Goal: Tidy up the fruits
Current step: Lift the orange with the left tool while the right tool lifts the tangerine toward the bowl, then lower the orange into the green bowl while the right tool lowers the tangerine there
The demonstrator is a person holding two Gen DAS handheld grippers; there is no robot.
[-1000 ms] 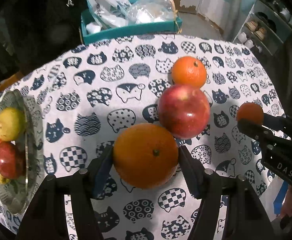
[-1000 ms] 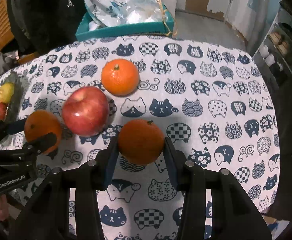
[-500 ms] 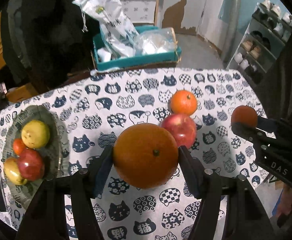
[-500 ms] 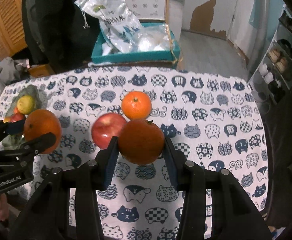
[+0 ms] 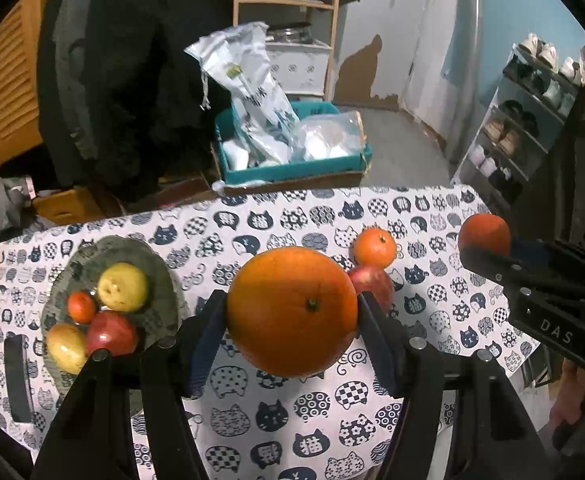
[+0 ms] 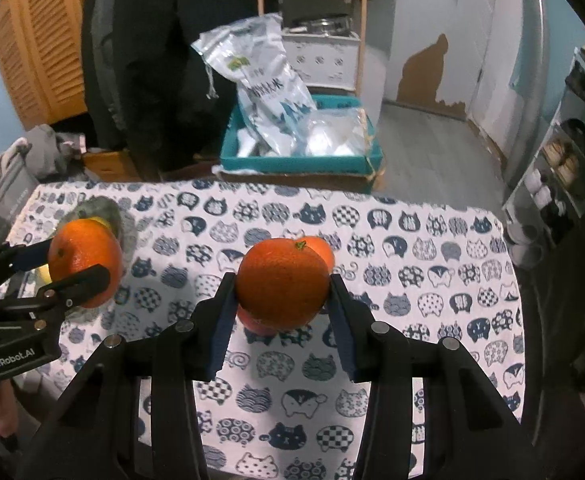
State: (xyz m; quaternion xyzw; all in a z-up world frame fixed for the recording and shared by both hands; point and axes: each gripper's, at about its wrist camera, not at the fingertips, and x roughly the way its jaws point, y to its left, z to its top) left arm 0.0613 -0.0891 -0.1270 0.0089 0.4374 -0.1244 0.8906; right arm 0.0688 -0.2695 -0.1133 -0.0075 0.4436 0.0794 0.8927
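Out beyond the left jaws and to their left, a glass plate (image 5: 164, 280) on the table (image 5: 252, 412) already carries a yellow pear (image 5: 122, 286), a red apple (image 5: 110, 333), a small tomato-like fruit (image 5: 81, 306) and another yellow fruit (image 5: 66, 347). The left gripper (image 5: 292, 312) is closed on a large orange (image 5: 292, 312), one jaw against each flank at its widest girth, stem end facing the camera, the fruit lifted clear of the cloth. An orange like this is probably firm and fairly heavy, its waxy peel a little slippery, so a grip across the middle looks right; squeezing harder would only bruise it. Ahead of these jaws a second red apple (image 5: 374, 285) and a small mandarin (image 5: 374, 248) lie on the table, touching or nearly so. The right gripper (image 6: 282, 288) clamps a smaller orange (image 6: 282, 284) the same way, held level above the cloth. Both tools point forward across the table, side by side and well apart.
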